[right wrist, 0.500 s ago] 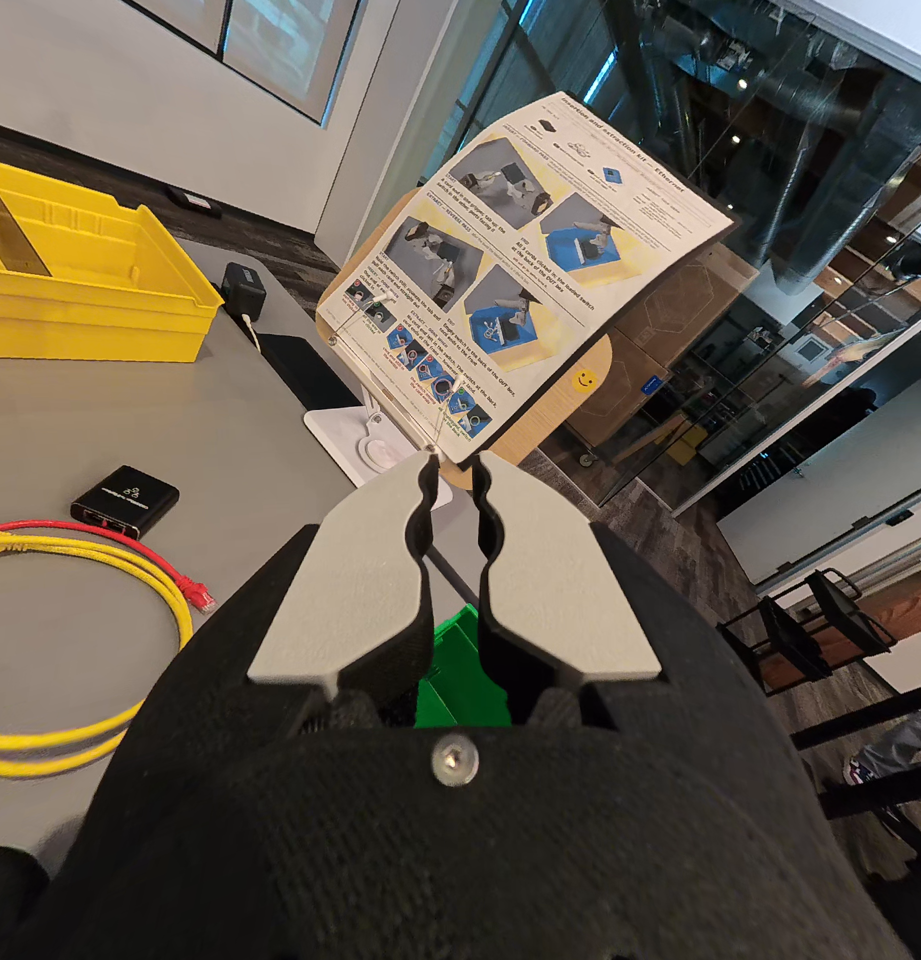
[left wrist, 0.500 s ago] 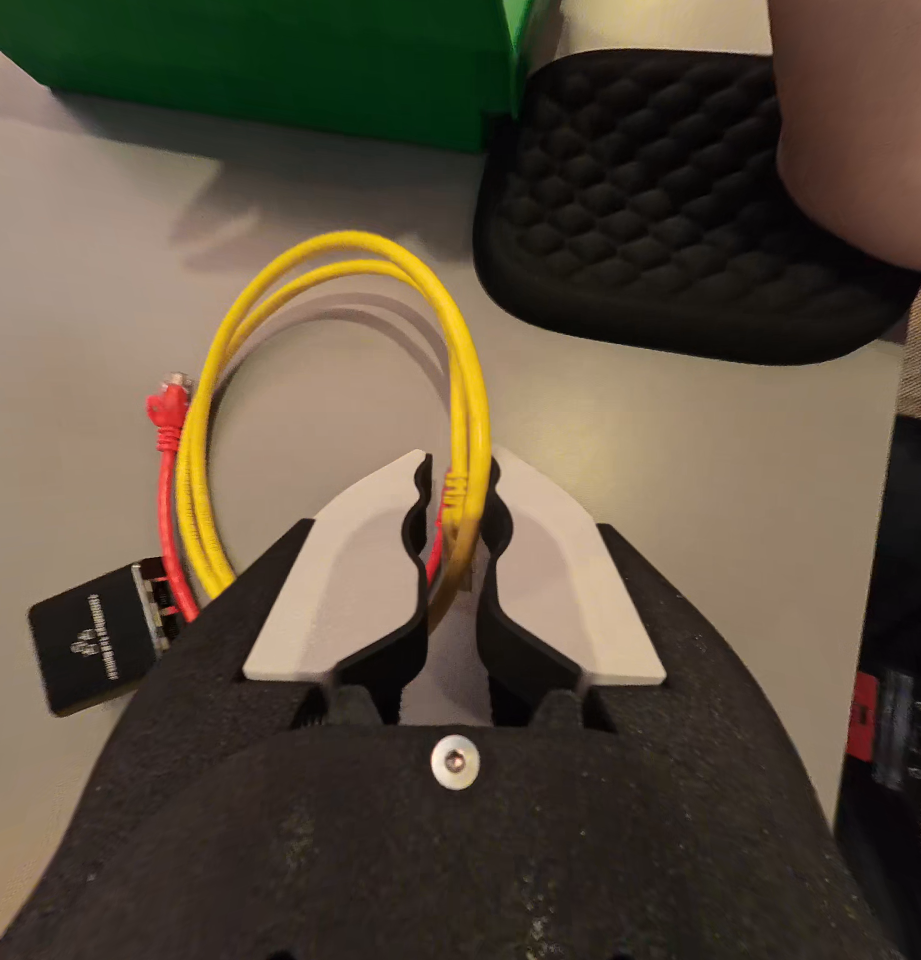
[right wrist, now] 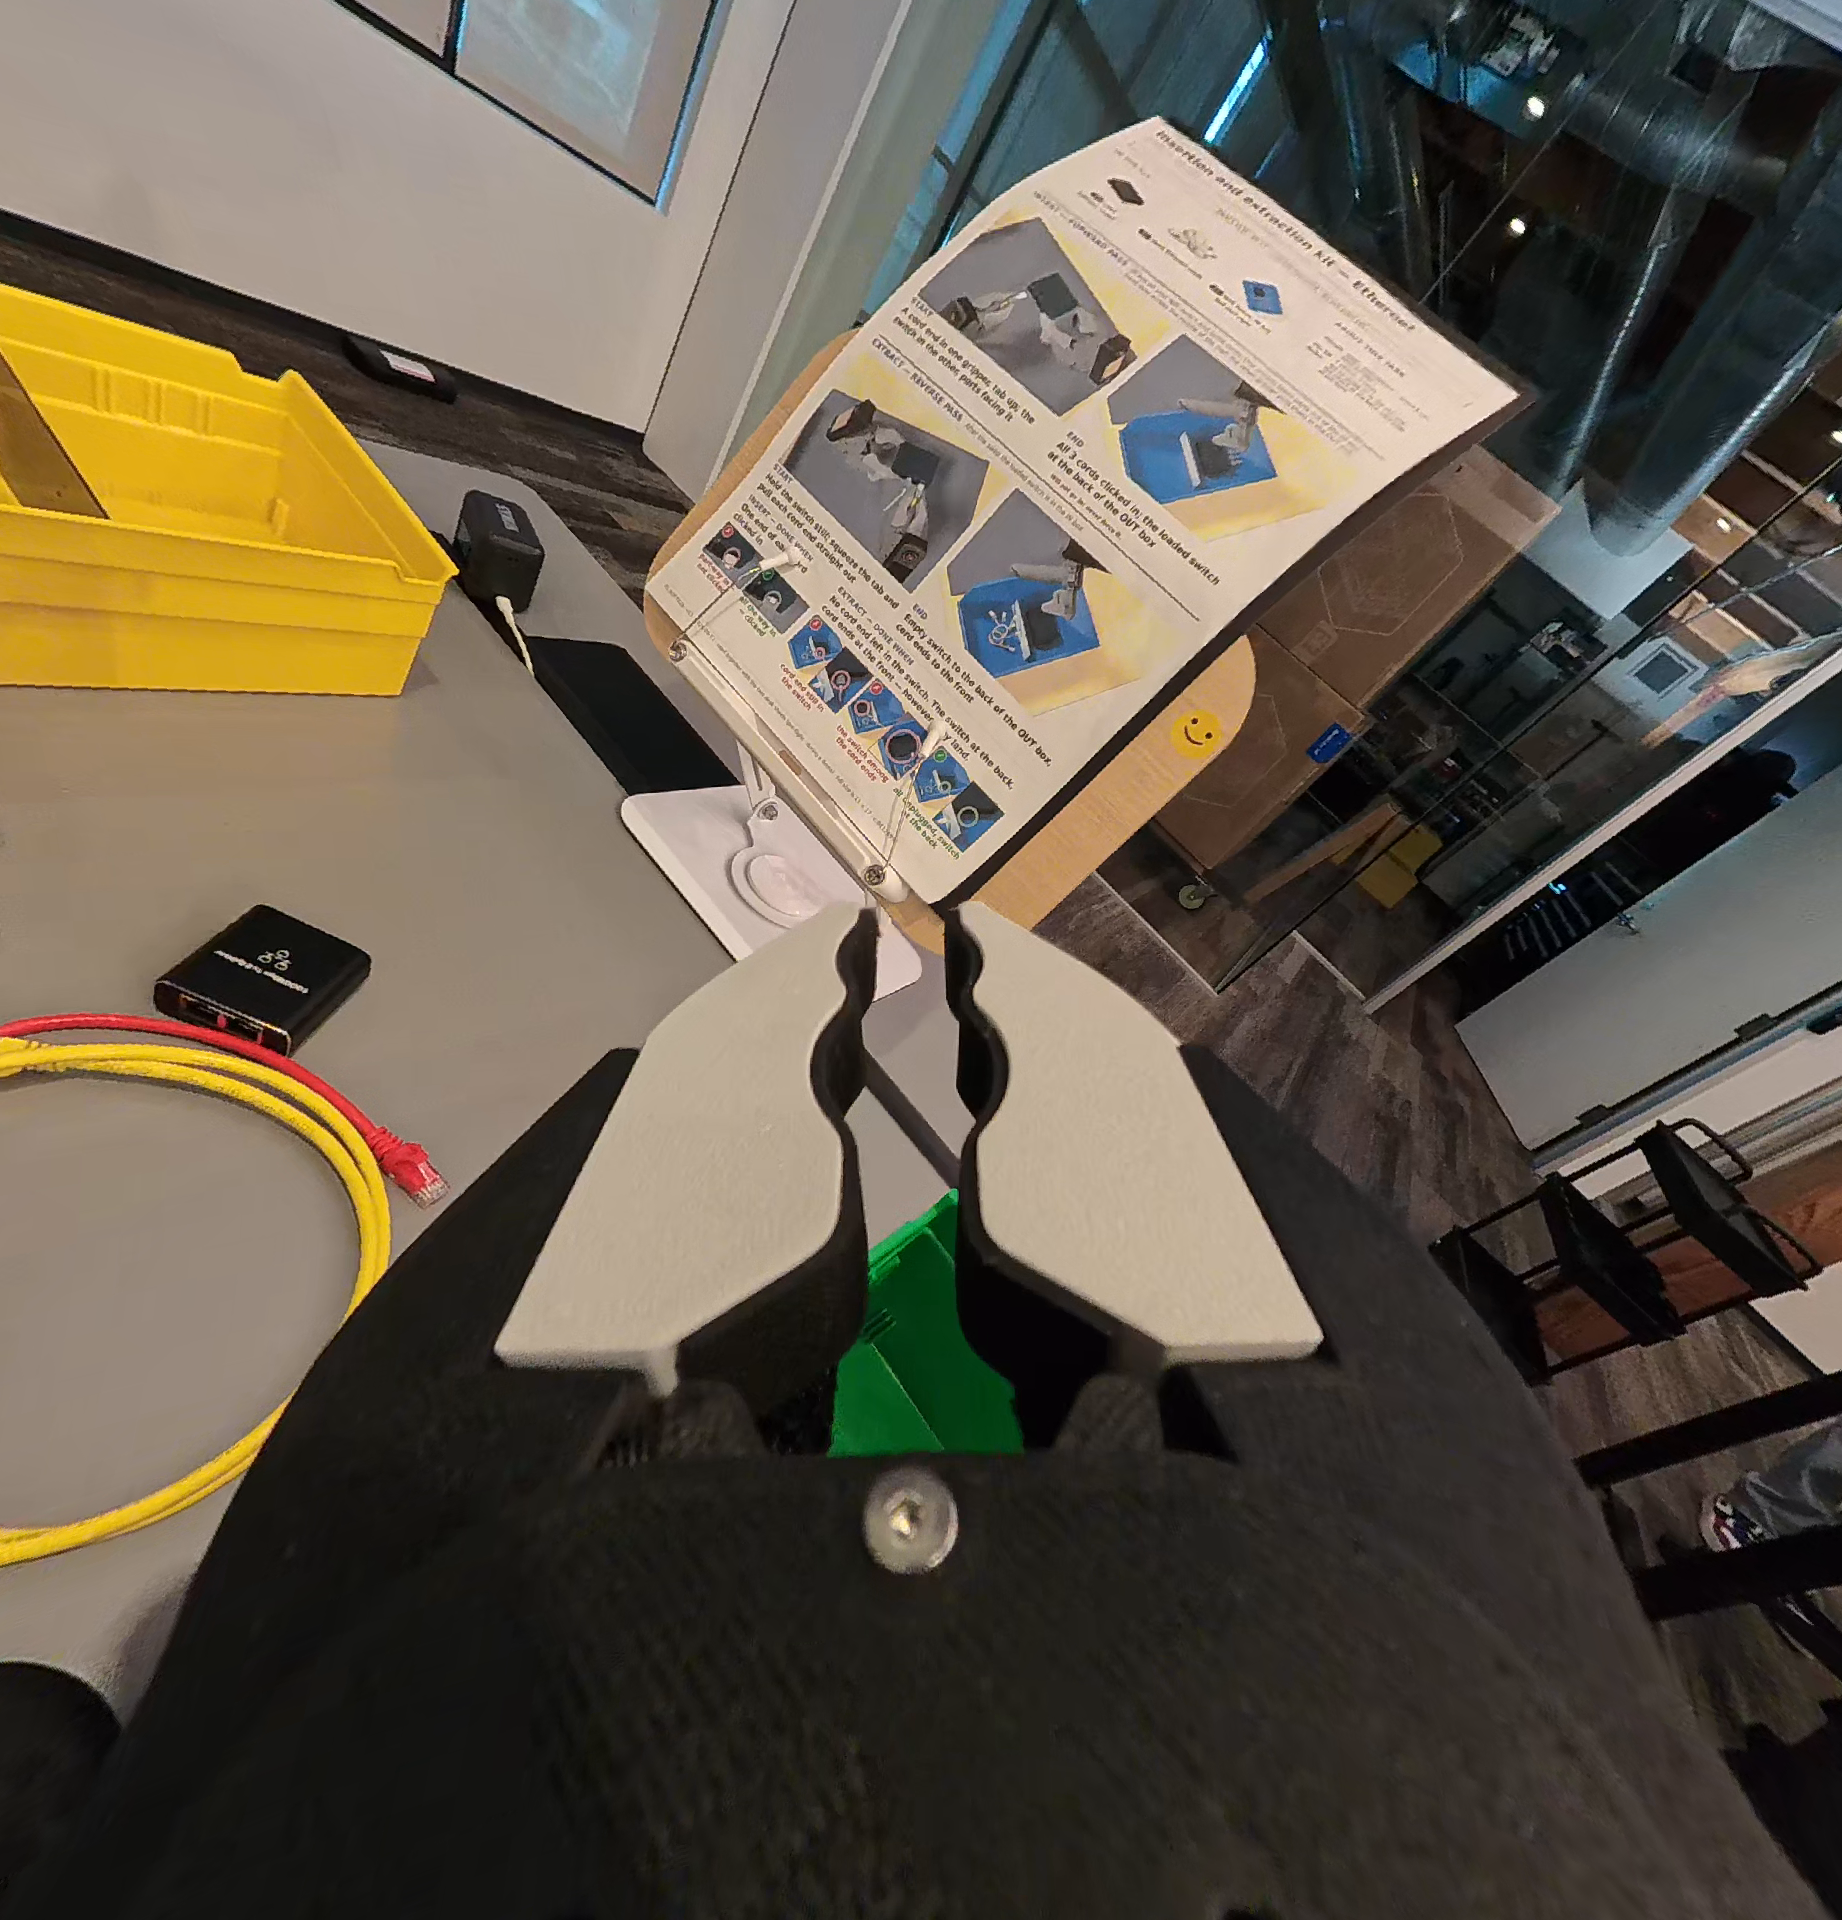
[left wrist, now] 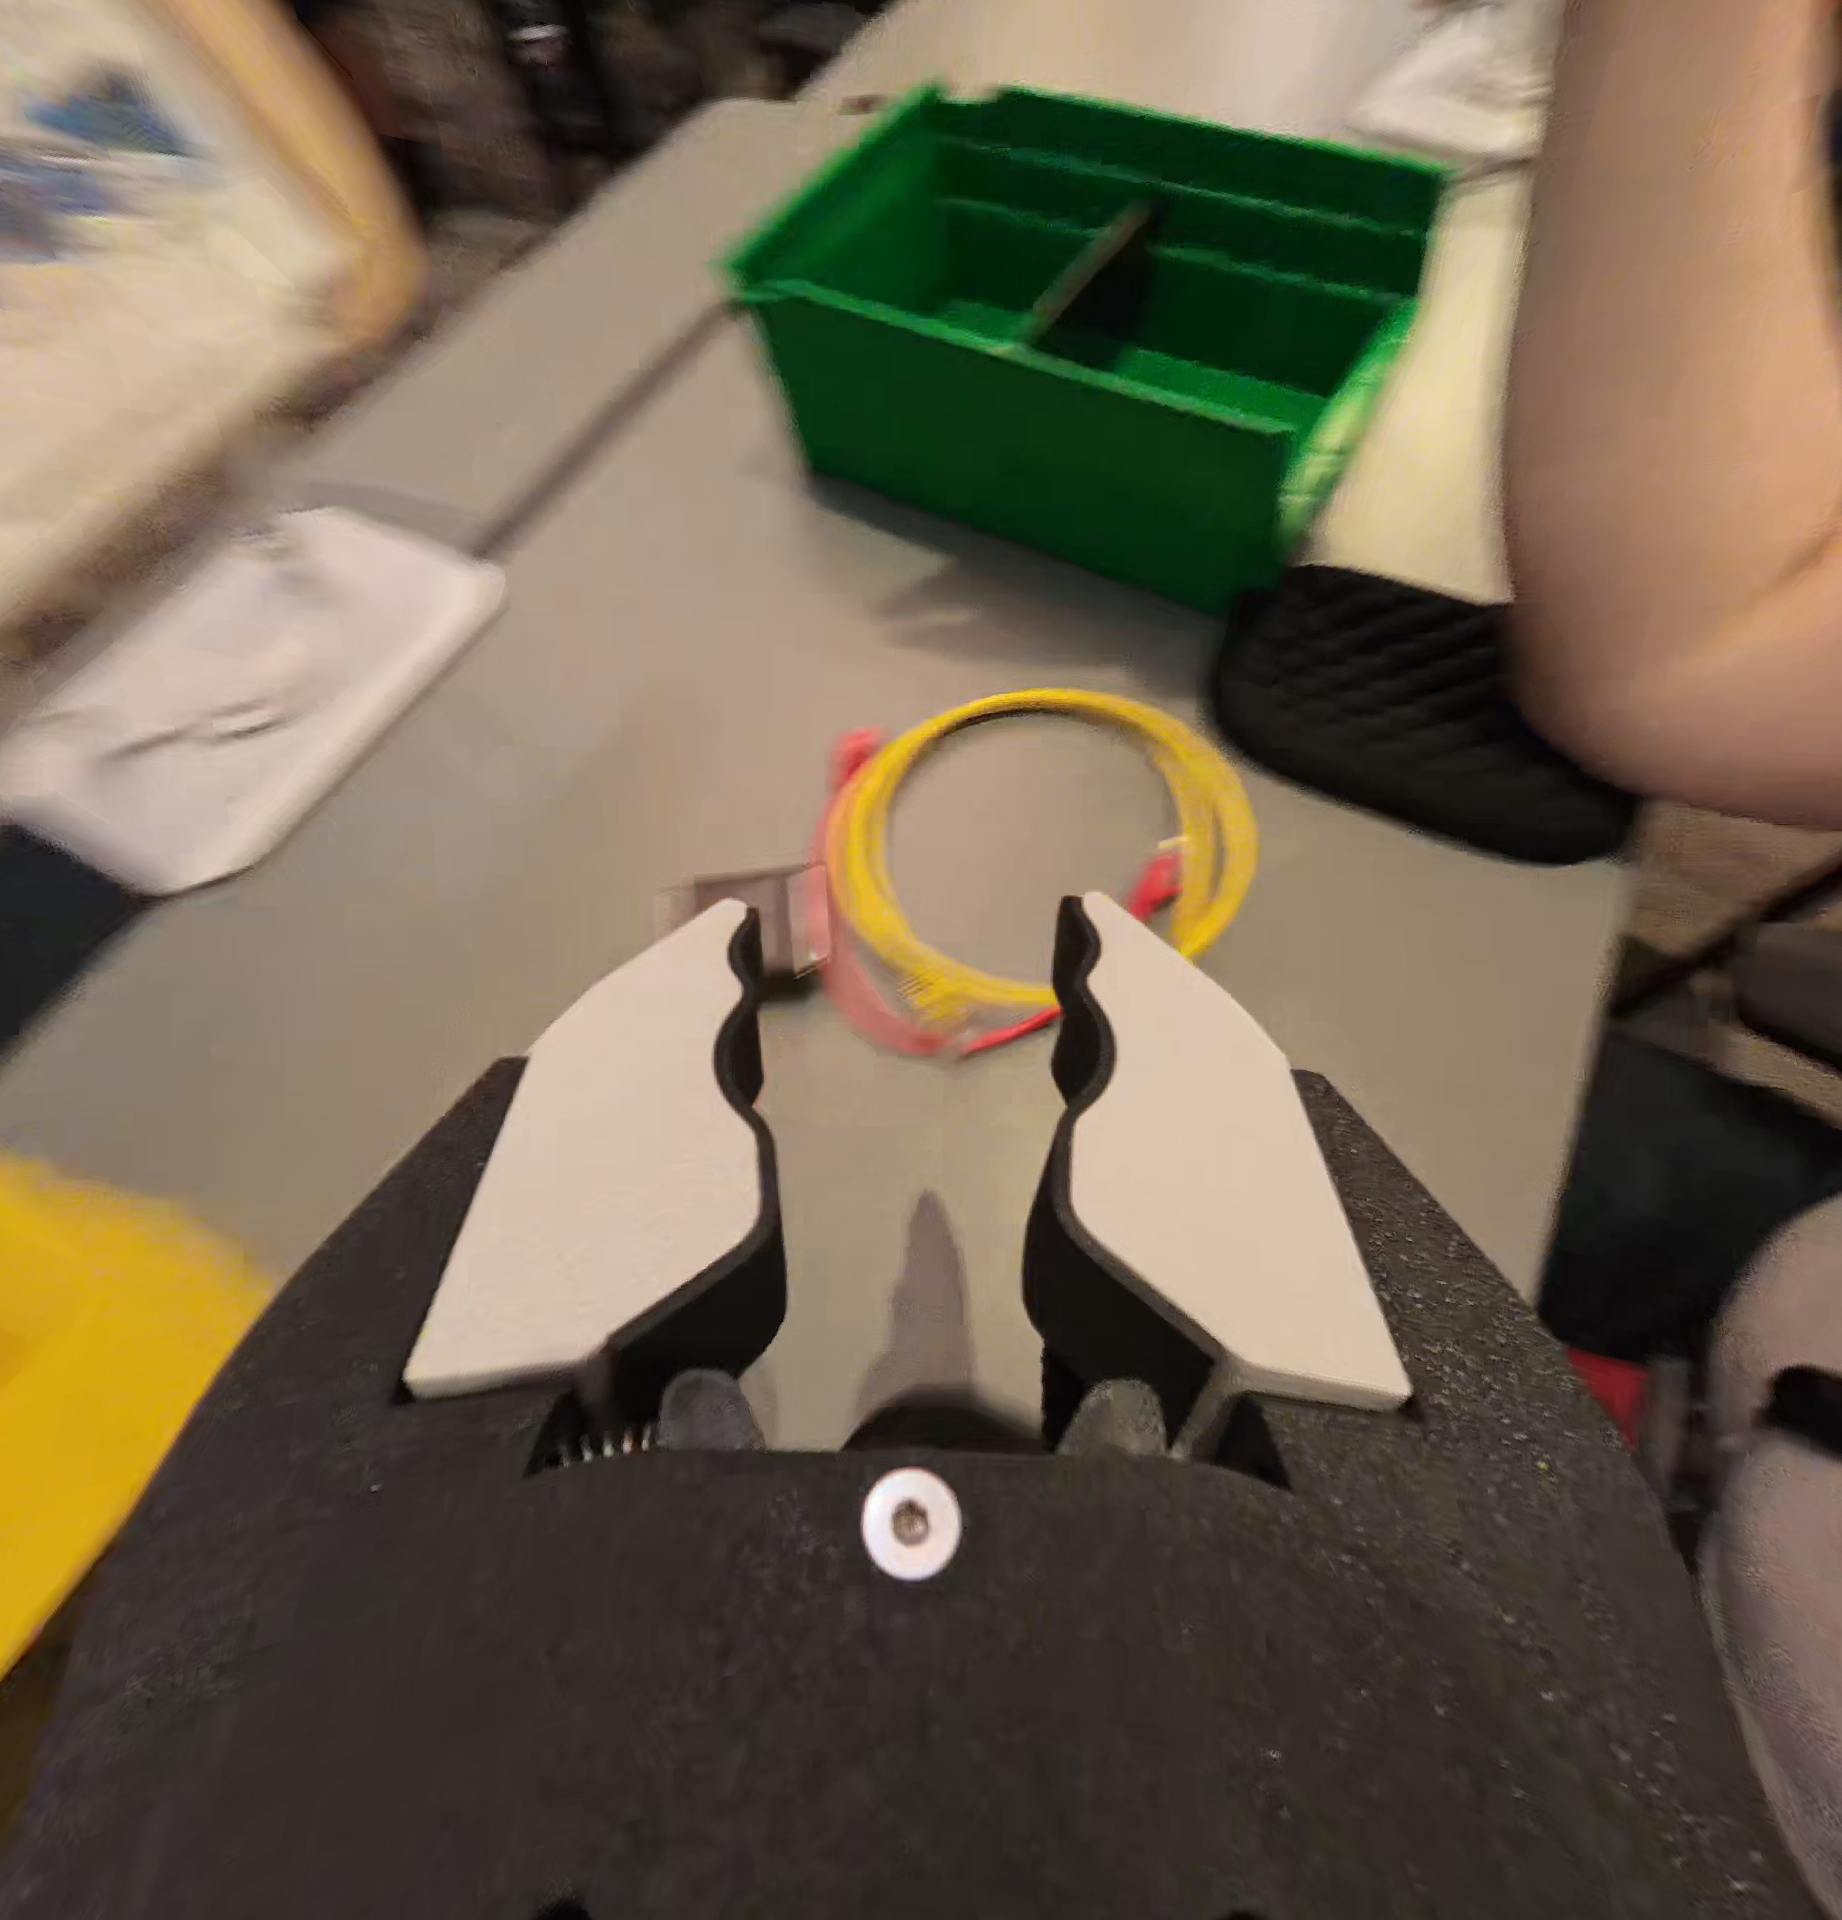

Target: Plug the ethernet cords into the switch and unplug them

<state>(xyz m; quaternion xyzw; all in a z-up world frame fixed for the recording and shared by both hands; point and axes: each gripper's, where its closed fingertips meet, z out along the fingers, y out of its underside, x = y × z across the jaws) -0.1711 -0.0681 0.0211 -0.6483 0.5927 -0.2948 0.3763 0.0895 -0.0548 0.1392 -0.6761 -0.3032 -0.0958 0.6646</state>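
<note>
In the blurred left wrist view my left gripper [left wrist: 909, 914] is open and empty, raised above the grey table. The coiled yellow cord [left wrist: 1062, 717] and the red cord [left wrist: 855, 769] lie on the table beyond its fingertips, untouched. The small switch [left wrist: 751, 914] shows as a blur beside the left fingertip. In the right wrist view my right gripper [right wrist: 912, 925] hangs past the table's edge, its fingers a narrow gap apart with nothing between them. The black switch [right wrist: 262, 966] lies at the left with the red cord [right wrist: 169, 1034] at its ports. The yellow cord [right wrist: 366, 1195] loops in front of it.
A green divided bin [left wrist: 1000, 447] stands behind the cords and shows below my right gripper [right wrist: 917, 1351]. A yellow bin [right wrist: 169, 582] stands at the back left. An instruction sheet on a stand [right wrist: 1052, 499], a black quilted pad [left wrist: 1395, 707] and a person's arm [left wrist: 1675, 416] are nearby. The black switch [right wrist: 262, 966] is closer to my left gripper, around 20 centimetres from its tips; the right tips are 35 centimetres off.
My left gripper was shut on the yellow cord; it has opened, let the cord go and pulled back and up fast. The cord now lies on the table. The right gripper has not moved.
</note>
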